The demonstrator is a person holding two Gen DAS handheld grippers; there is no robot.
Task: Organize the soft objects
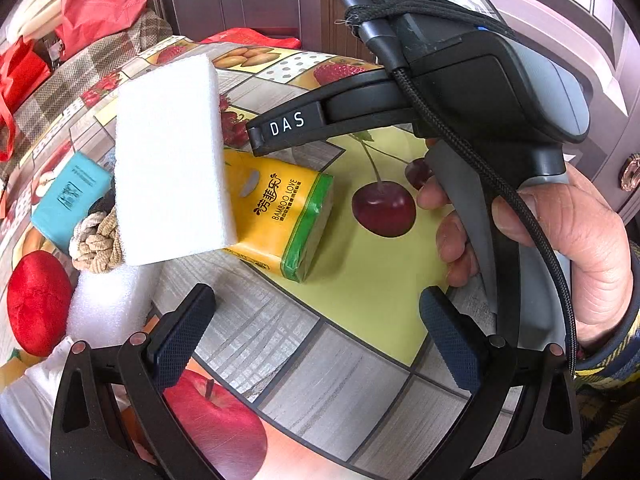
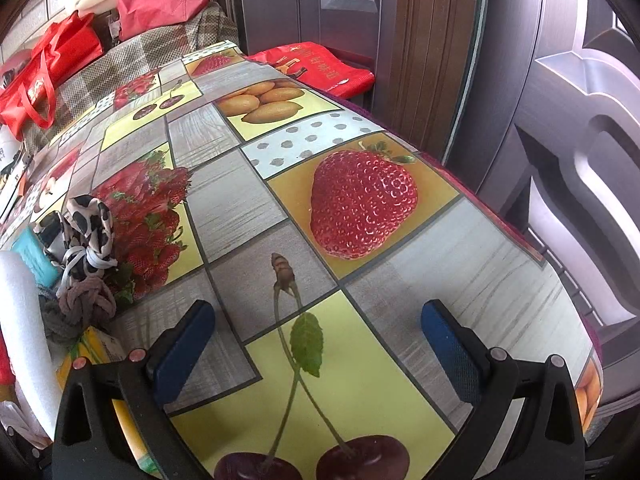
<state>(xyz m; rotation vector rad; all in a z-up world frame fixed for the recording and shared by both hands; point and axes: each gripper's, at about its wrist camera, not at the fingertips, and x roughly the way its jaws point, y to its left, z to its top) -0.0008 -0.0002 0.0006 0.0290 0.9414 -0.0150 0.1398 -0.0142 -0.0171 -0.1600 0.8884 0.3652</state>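
Note:
In the left wrist view a white foam block (image 1: pixel 168 160) lies on a yellow tissue pack (image 1: pixel 284 216), with a blue tissue pack (image 1: pixel 64 200), a beige knotted rope (image 1: pixel 96 240), a red plush ball (image 1: pixel 38 302) and a second foam piece (image 1: pixel 108 304) to the left. My left gripper (image 1: pixel 316 334) is open and empty in front of them. The right gripper body crosses the view, its finger (image 1: pixel 288 126) tip beside the foam block. In the right wrist view my right gripper (image 2: pixel 318 340) is open and empty over the tablecloth; a cow-print cloth (image 2: pixel 86 224) and grey knotted rope (image 2: pixel 86 304) lie left.
The table (image 2: pixel 240 200) wears a fruit-print cloth and drops off at the right, next to a dark door (image 2: pixel 560 120). Red bags (image 2: pixel 44 80) and a checked cloth sit at the far left. A white plastic bag (image 1: pixel 24 392) lies at the near left.

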